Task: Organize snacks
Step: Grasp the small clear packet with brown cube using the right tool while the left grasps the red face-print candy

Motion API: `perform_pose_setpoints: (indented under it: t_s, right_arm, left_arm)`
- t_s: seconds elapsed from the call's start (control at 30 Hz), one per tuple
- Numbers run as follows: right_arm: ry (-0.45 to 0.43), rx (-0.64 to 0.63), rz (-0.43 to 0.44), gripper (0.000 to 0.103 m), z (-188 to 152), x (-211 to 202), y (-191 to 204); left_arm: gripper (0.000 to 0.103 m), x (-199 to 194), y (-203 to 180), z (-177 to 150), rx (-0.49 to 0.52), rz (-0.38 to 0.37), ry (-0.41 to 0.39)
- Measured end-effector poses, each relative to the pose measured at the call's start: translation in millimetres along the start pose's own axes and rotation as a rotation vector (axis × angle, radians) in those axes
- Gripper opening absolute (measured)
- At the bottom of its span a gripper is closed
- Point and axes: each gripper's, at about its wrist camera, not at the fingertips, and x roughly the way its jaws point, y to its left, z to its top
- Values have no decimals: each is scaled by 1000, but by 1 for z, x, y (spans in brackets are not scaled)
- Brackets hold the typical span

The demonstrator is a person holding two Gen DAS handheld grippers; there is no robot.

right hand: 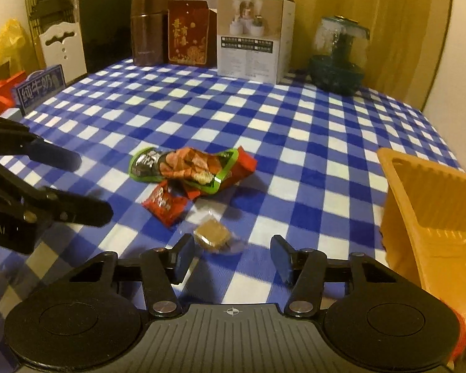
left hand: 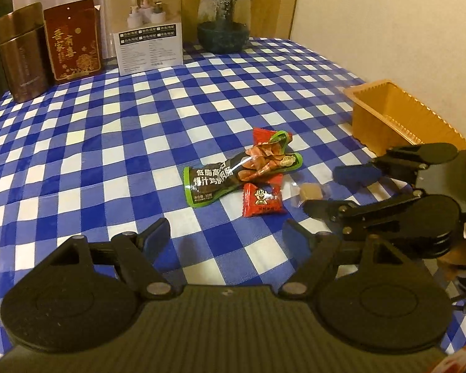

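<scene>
A small pile of snacks lies mid-table on the blue checked cloth: a black-and-green sausage pack (left hand: 242, 171) (right hand: 183, 164), a red candy packet (left hand: 262, 200) (right hand: 164, 205) in front of it, and another red packet (left hand: 264, 135) (right hand: 247, 161) partly under it. A brown candy in clear wrap (left hand: 310, 191) (right hand: 212, 234) lies apart from the pile. My right gripper (right hand: 233, 248) (left hand: 324, 191) is open around that candy, and its pads stand clear of it. Just short of the pile, my left gripper (left hand: 226, 233) (right hand: 90, 186) hangs open with nothing in it. An orange plastic tray (left hand: 385, 115) (right hand: 435, 205) sits to the right.
Along the far edge stand a brown canister (left hand: 21, 52), a red gift box (left hand: 73, 40), a white product box (left hand: 147, 25) and a glass jar (left hand: 223, 18). A blue milk carton (right hand: 40, 88) and a chair are off the table's left side. A wall runs behind the tray.
</scene>
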Motion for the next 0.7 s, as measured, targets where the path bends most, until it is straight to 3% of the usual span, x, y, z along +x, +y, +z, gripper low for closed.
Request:
perform_pose_setpoints:
  t_s: [0.17, 0.37, 0.57, 0.7]
  right_arm:
    - [-22, -21, 35, 48, 4, 6, 0]
    - [-5, 4, 51, 23, 6, 4, 3]
    - [-30, 167, -6, 22, 6, -16, -14]
    - [-35, 255, -48, 22, 2, -30, -24]
  left_arm:
    - [77, 5, 2, 1, -7, -3, 8]
    - [77, 8, 2, 0, -22, -6, 11]
    - [77, 13, -3, -1, -19, -32, -21]
    - [70, 17, -5, 4, -46, -49, -52]
